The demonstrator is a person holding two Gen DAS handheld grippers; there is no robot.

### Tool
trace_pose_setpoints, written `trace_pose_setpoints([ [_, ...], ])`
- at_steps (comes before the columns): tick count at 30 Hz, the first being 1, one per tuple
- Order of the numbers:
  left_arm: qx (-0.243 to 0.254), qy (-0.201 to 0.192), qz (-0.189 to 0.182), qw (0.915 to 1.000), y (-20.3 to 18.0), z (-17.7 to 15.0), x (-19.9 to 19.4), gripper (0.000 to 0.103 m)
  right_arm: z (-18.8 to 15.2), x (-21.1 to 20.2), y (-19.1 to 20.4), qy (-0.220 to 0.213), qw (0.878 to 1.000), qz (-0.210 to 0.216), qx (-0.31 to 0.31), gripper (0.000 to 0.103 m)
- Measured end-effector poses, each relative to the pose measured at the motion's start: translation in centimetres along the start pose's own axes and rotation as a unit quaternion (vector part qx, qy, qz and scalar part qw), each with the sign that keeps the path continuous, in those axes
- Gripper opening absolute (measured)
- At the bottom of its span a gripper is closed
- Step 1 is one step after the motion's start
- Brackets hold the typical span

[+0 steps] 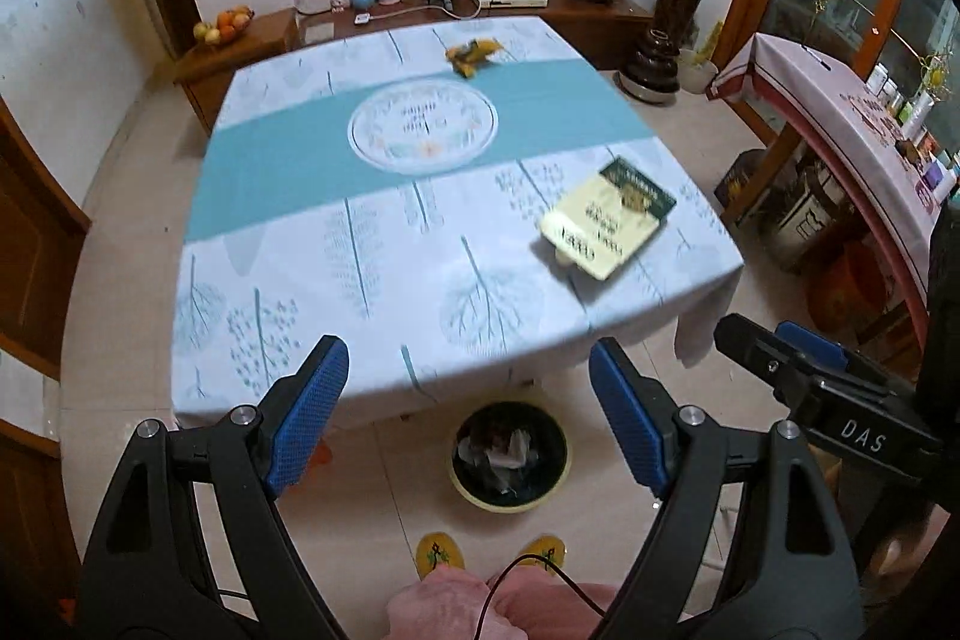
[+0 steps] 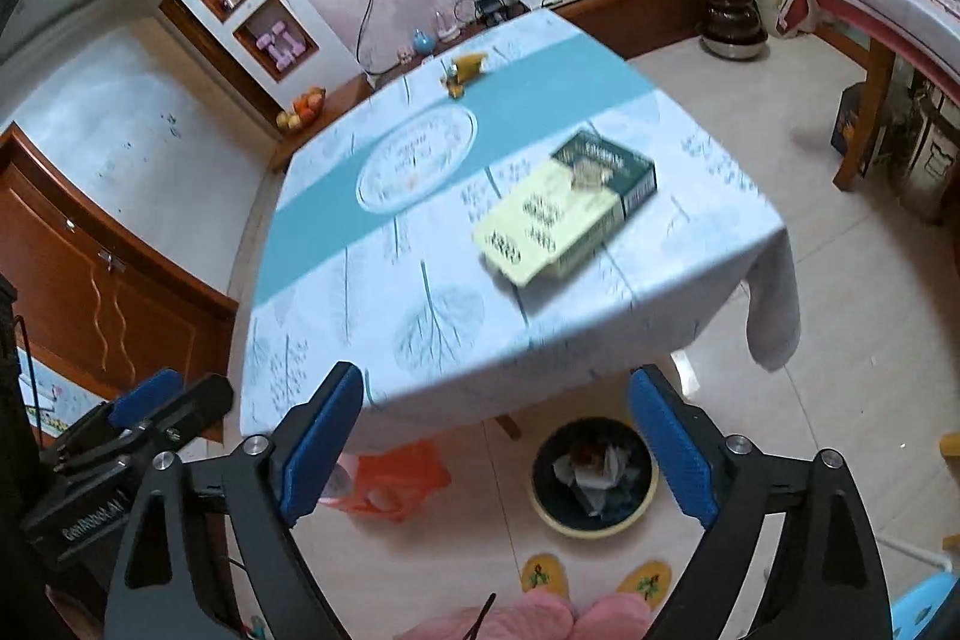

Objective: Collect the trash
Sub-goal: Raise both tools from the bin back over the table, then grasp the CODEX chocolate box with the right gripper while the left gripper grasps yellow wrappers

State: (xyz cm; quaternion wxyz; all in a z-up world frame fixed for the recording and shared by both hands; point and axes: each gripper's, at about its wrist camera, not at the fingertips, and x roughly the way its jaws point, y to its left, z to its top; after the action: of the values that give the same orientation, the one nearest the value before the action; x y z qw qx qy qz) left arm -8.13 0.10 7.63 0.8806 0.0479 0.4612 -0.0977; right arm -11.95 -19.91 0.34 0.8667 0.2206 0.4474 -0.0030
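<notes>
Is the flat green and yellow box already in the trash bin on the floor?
No, the green and yellow box lies flat on the tablecloth, while the trash bin stands on the floor below the table edge.

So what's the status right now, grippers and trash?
Left gripper and right gripper open, empty. Bin on floor holds scraps. Yellow wrapper and box on table. Nothing in the way.

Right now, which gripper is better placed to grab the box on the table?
Probably right. The box lies near the table's right edge, on the right gripper's side, and its jaws are open and empty. The left gripper, also open, sits farther left.
</notes>
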Motion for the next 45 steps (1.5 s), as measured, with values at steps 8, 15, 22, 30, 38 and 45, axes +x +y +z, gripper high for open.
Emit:
trace_pose_setpoints([
  [8, 0.008, 0.013, 0.001, 0.9999, 1.4, 4.4, 0.0, 0.082, 3.5, 0.8, -0.4, -0.009, 1.000, -0.015, -0.007, 0.100],
  [15, 0.058, 0.036, -0.004, 0.9977, 2.0, 7.7, 5.1, 0.085, 6.6, 4.6, -1.2, 0.006, 0.999, -0.041, 0.024, 0.102],
  [22, 0.113, 0.076, -0.042, 0.9898, 2.8, 12.6, 13.9, 0.085, 10.0, 13.2, -2.0, 0.029, 0.989, -0.090, 0.111, 0.102],
  [30, 0.163, 0.118, -0.087, 0.9756, 4.4, 18.6, 22.6, 0.085, 11.7, 22.2, -3.3, 0.053, 0.957, -0.180, 0.219, 0.102],
  [38, 0.188, 0.144, -0.111, 0.9652, 5.3, 21.1, 27.9, 0.085, 13.2, 27.0, -2.8, 0.062, 0.938, -0.252, 0.231, 0.102],
  [45, 0.187, 0.142, -0.123, 0.9642, 5.4, 23.3, 29.5, 0.085, 13.8, 30.7, -2.9, 0.108, 0.923, -0.280, 0.240, 0.102],
])
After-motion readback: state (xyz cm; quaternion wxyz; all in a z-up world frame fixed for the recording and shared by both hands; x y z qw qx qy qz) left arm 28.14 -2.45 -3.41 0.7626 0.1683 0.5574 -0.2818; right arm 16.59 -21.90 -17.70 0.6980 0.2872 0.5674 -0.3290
